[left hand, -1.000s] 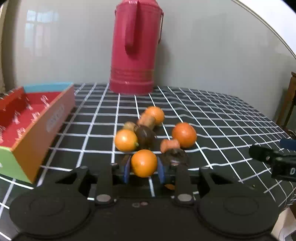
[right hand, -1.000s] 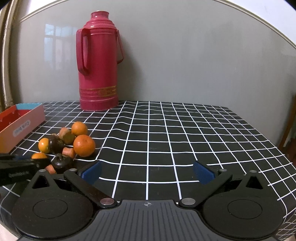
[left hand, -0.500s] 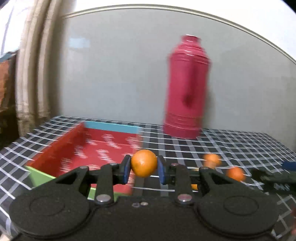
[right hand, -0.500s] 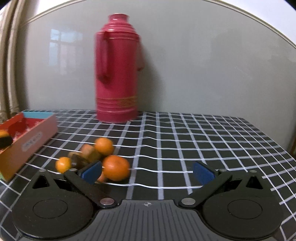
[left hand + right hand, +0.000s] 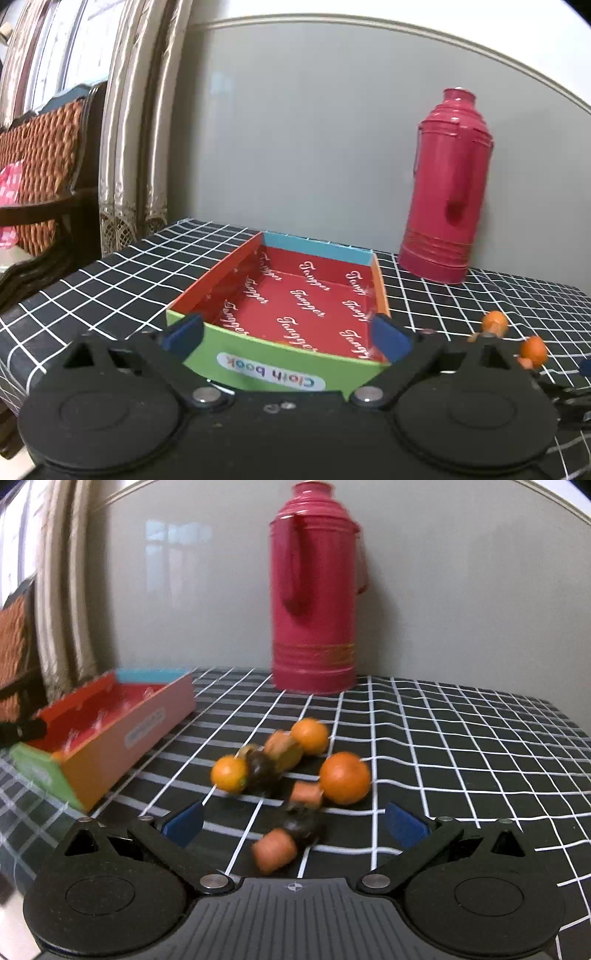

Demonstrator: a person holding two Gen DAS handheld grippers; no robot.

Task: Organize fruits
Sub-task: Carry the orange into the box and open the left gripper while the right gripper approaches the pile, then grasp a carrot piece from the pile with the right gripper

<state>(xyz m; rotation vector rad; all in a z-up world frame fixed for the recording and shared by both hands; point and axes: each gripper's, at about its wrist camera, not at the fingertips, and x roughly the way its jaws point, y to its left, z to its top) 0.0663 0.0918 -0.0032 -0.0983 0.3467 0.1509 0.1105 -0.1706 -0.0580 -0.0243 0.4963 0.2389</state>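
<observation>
My left gripper point(image 5: 286, 338) is open and empty, its blue pads straddling the near green end of the red-lined cardboard box point(image 5: 266, 369). A sliver of orange point(image 5: 291, 344) shows just behind that green wall inside the box. My right gripper point(image 5: 295, 821) is open over the fruit pile: three oranges point(image 5: 344, 778) point(image 5: 309, 736) point(image 5: 229, 774), dark mangosteens point(image 5: 301, 823) and small orange-red pieces point(image 5: 275, 851), all on the checked cloth. The closest piece lies between its pads. The box also shows in the right wrist view point(image 5: 122, 731) at the left.
A tall red thermos point(image 5: 314, 602) stands at the back by the grey wall; it also shows in the left wrist view point(image 5: 447, 192). Curtains and a wicker chair point(image 5: 37, 166) are off the table's left edge. Two oranges point(image 5: 495, 322) show at the right.
My left gripper carried the orange from the pile to the box and opened; the orange is out of the jaws. My right gripper moved left and closer to the pile.
</observation>
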